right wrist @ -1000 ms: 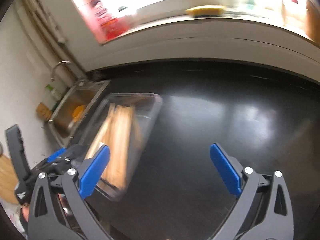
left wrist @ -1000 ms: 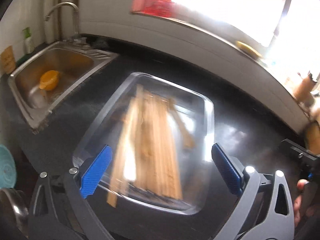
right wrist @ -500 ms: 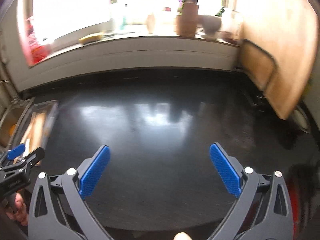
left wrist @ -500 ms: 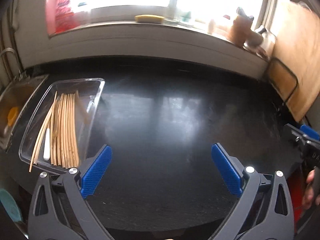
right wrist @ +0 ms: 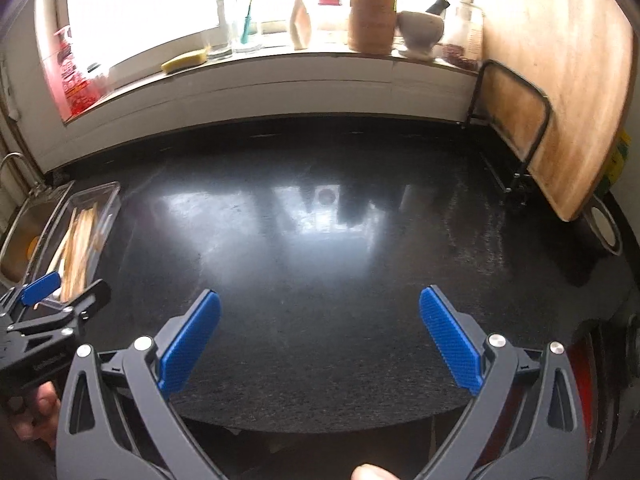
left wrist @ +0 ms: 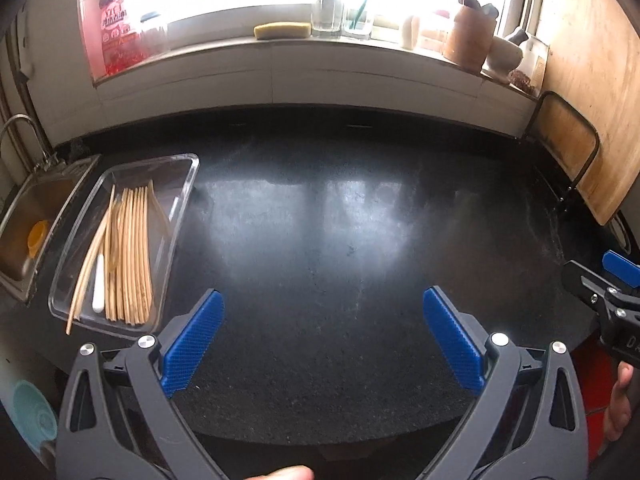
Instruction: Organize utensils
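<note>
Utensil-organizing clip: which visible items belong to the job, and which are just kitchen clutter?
Job: clear tray; wooden chopsticks in it; small white utensil beside them; left gripper and right gripper, both open and empty.

Clutter: sink, yellow sponge, glasses, wooden jar, cutting boards.

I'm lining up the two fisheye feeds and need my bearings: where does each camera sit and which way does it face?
Left wrist: sits on the left gripper, looking forward over the black counter to the windowsill; its blue fingers frame the view, the right gripper shows at the right edge.
Right wrist: sits on the right gripper, facing the same way; the left gripper shows at the left edge.
Shared: clear tray of chopsticks at left, sink, yellow sponge, leaning cutting board.
</note>
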`<action>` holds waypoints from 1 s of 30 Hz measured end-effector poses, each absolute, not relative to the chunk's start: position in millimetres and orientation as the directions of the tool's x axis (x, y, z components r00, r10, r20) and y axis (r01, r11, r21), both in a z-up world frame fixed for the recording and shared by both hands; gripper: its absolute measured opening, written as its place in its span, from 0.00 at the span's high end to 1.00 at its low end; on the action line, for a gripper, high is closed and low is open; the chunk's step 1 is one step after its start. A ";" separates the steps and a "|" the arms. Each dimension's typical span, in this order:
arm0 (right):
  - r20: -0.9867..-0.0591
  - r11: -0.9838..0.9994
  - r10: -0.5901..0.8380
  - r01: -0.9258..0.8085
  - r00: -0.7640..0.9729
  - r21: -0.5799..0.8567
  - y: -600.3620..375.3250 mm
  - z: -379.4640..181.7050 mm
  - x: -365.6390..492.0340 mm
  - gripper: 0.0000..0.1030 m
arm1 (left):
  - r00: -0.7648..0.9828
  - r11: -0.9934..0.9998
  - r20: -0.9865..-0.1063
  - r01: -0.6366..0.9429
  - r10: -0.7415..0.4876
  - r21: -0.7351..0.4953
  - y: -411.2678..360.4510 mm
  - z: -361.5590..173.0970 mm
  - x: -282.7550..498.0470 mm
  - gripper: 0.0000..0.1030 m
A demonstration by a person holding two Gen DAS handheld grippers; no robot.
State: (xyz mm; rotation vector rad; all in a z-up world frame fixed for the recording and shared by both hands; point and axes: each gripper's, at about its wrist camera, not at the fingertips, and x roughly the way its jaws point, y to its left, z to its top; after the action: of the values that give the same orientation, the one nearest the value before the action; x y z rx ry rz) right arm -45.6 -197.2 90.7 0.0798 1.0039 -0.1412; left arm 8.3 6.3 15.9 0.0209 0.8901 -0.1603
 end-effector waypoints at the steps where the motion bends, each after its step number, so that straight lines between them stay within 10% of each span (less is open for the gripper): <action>1: -0.845 0.987 -0.080 0.158 0.529 0.005 -196.8 91.0 -43.6 0.06 | 0.622 0.988 -0.772 0.150 -0.132 -0.048 6.4 17.7 8.4 0.06; 30: -0.859 0.986 -0.059 0.162 0.508 0.028 -192.8 92.3 -23.3 0.06 | 0.628 0.994 -0.775 0.106 -0.067 0.000 18.5 33.8 16.1 0.06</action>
State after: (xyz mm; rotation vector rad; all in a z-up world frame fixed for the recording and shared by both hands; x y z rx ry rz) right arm -23.3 -192.8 92.3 0.1094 1.0301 -0.1336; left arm 16.1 18.5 33.8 0.0467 0.8861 -0.0993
